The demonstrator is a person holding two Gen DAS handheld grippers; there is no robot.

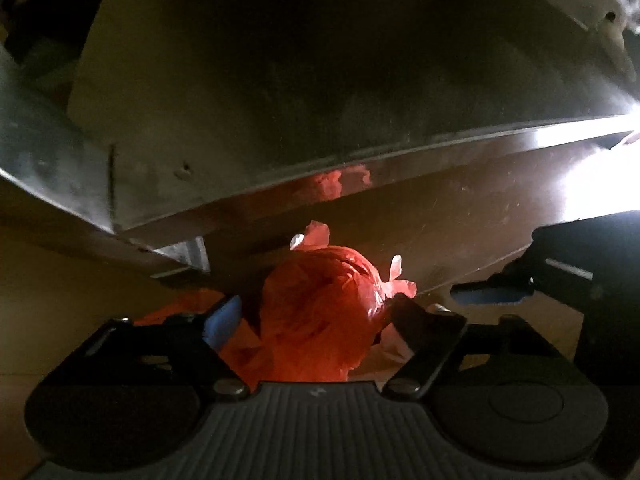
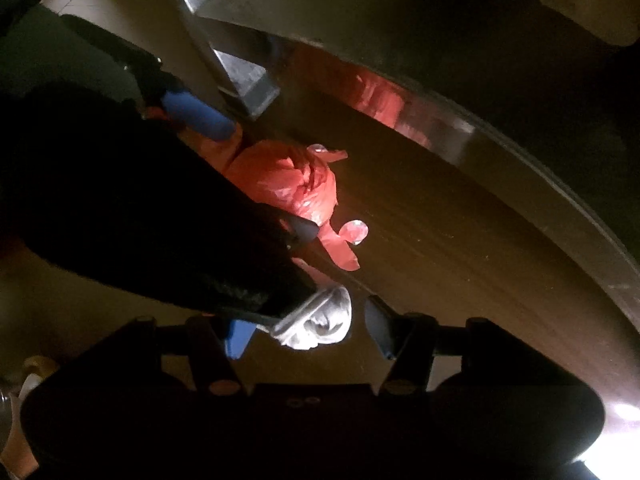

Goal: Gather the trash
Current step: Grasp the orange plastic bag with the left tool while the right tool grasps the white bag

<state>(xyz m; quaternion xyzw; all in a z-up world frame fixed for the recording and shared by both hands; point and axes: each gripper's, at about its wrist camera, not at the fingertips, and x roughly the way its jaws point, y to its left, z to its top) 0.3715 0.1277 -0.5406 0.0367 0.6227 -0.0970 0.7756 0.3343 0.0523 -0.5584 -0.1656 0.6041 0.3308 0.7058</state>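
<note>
- While both grippers point down at the floor, the red bag (image 1: 320, 312) lies between the left gripper (image 1: 316, 320) fingers; whether they press it is unclear.
- The right gripper (image 2: 308, 332) stands released around a white wad (image 2: 320, 320), near the bag's right.

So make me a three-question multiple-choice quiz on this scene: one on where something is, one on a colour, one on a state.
1. Where is the bag in the left wrist view?
A) between the left gripper's fingers
B) hanging from a hook
C) on a shelf

2. What colour is the bag?
A) blue
B) red-orange
C) green

3. The crumpled wad at the right gripper is:
A) white
B) black
C) yellow

Answers: 1 A, both fingers flank it; 2 B, it glows red-orange; 3 A, it shows pale white between the fingers.
</note>
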